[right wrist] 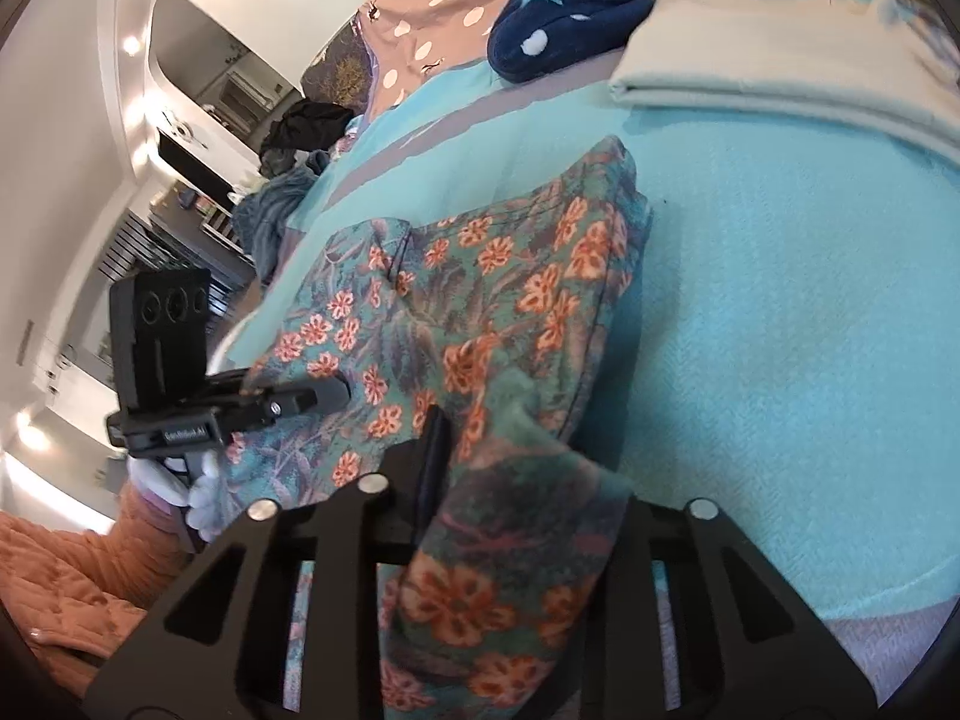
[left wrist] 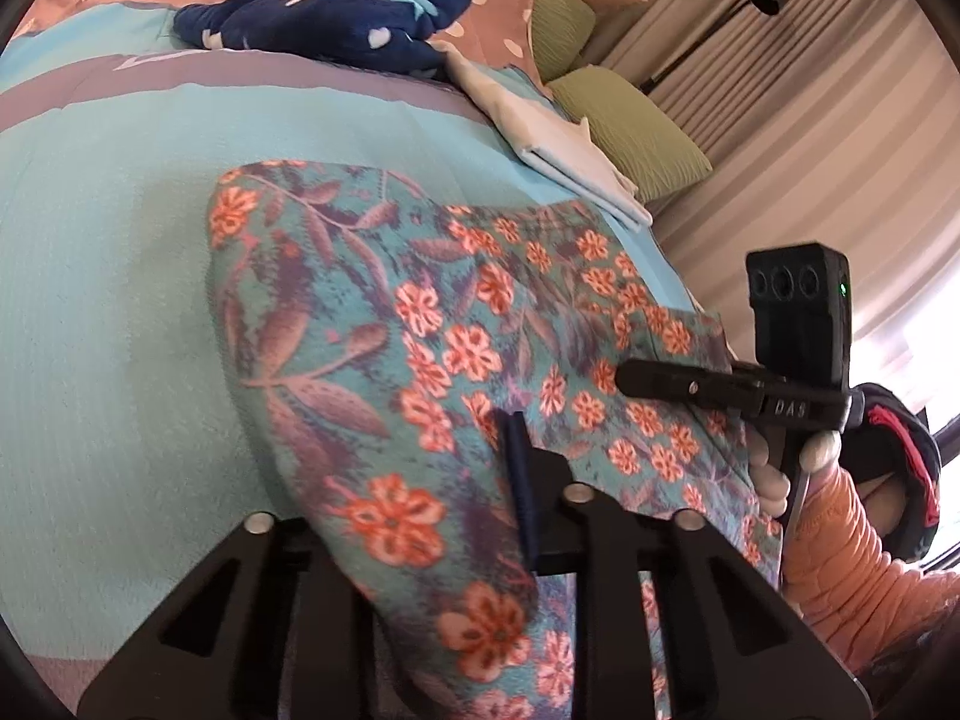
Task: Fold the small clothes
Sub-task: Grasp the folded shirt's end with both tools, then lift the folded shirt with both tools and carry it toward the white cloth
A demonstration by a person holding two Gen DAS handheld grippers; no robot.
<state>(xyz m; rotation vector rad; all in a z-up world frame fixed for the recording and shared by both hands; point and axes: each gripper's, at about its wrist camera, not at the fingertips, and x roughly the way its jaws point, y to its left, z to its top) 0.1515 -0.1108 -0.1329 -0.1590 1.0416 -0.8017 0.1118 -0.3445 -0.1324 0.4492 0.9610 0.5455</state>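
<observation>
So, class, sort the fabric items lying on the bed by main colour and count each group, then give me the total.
Teal floral: 1, the floral garment pinched by the left gripper and the right gripper
Dark navy: 1, the spotted navy fleece
Pale: 1, the folded pale cloth
Green: 2, the cushions
Total: 5

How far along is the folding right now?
Done: a pale folded cloth already lies on the bed. In hand: the floral garment, its near edge pinched by the left gripper and right gripper. Left: completing its fold; the navy spotted item looks unfolded.
</observation>
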